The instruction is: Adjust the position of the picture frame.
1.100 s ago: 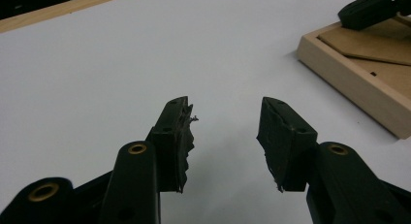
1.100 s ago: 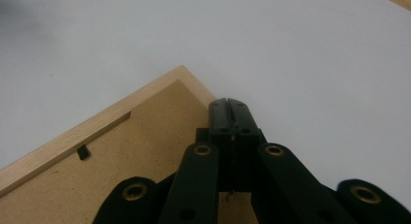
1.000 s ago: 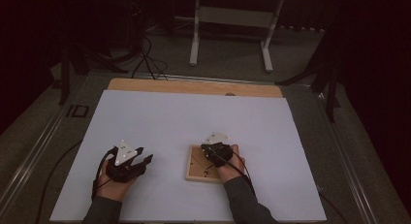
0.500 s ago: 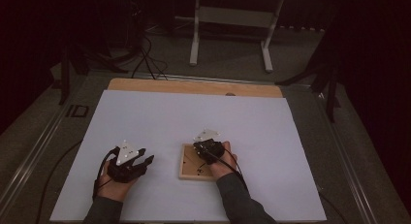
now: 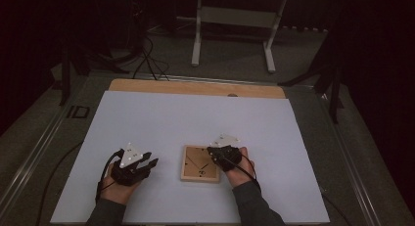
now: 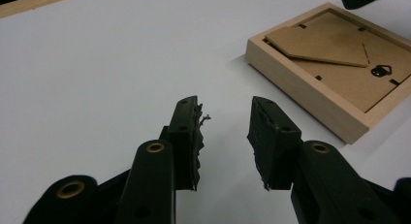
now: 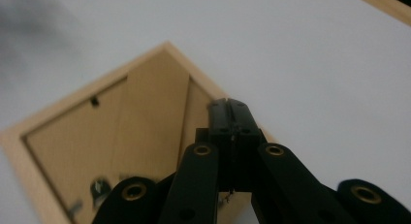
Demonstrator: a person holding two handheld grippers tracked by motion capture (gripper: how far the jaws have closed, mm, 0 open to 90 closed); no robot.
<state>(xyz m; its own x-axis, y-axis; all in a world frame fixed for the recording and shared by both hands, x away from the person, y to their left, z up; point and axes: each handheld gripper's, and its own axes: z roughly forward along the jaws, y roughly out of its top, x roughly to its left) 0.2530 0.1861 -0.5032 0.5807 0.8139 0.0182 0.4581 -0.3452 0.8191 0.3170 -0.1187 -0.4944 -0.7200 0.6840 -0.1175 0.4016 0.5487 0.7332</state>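
A light wooden picture frame (image 5: 199,163) lies face down on the white sheet, its brown backing board, fold-out stand and small black hanger showing (image 6: 334,64). My left gripper (image 5: 147,163) rests on the sheet left of the frame, pointing toward it. Its jaws have just been closing and still stand apart with nothing between them (image 6: 225,117). My right gripper (image 5: 211,152) is shut with nothing in it. Its tips hover over the frame's right part (image 7: 231,107), above the backing board (image 7: 121,136).
The white sheet (image 5: 195,118) covers the table, with a strip of wooden tabletop (image 5: 195,87) at the far edge. Beyond it are dark floor, cables (image 5: 147,64) and the white legs of a stand (image 5: 232,20).
The right gripper swung left over the frame, then came back to the frame's right side. The left hand has stayed where it was.
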